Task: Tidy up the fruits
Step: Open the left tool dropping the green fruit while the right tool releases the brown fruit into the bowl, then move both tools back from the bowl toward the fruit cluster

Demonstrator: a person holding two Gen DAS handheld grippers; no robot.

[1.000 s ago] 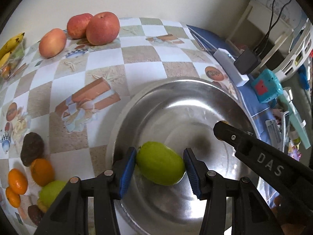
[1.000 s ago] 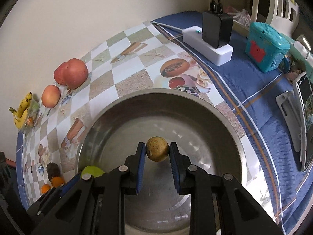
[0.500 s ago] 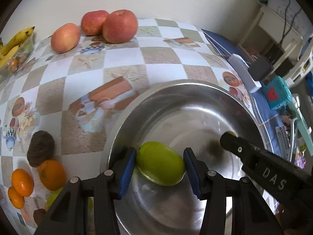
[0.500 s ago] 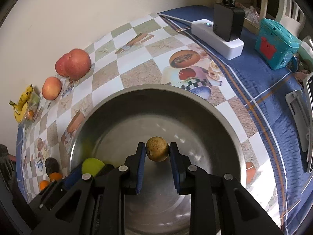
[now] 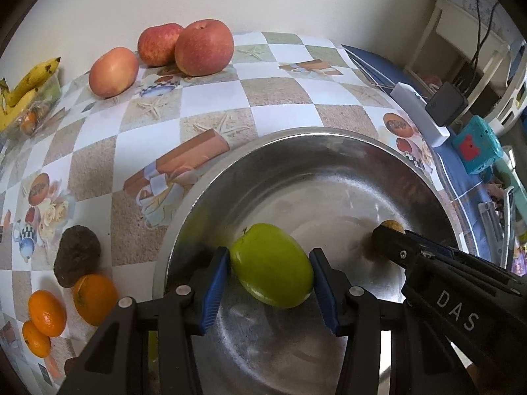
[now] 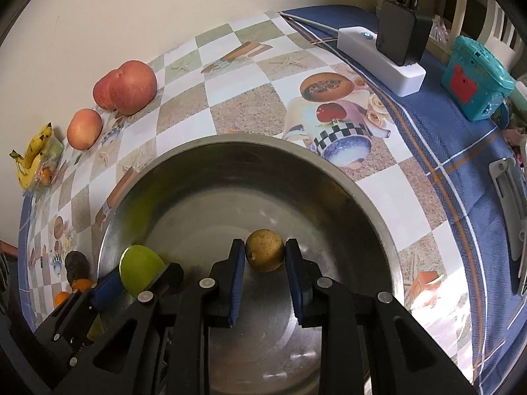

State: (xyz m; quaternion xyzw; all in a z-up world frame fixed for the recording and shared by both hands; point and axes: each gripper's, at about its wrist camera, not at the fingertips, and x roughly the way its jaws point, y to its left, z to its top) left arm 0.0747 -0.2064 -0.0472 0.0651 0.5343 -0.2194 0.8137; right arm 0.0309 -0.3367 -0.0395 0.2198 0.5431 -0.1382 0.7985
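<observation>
Left gripper [image 5: 270,271] — blue pads clamped on a green fruit [image 5: 271,265], held over the near left part of the steel bowl [image 5: 296,138]. Right gripper [image 6: 265,260] — clenched on a small brown fruit [image 6: 265,254], over the bowl's middle. Bowl stands on a checked tablecloth [image 5: 214,98]. Far left by the wall: three red apples [image 5: 204,47], bananas [image 5: 26,85] at the far left edge. Near left, beside the bowl: oranges [image 5: 94,298] and a dark brown fruit [image 5: 77,255] touching one of them. Far right on blue cloth: white power strip [image 6: 378,59] with a black plug, teal toy [image 6: 474,79].
</observation>
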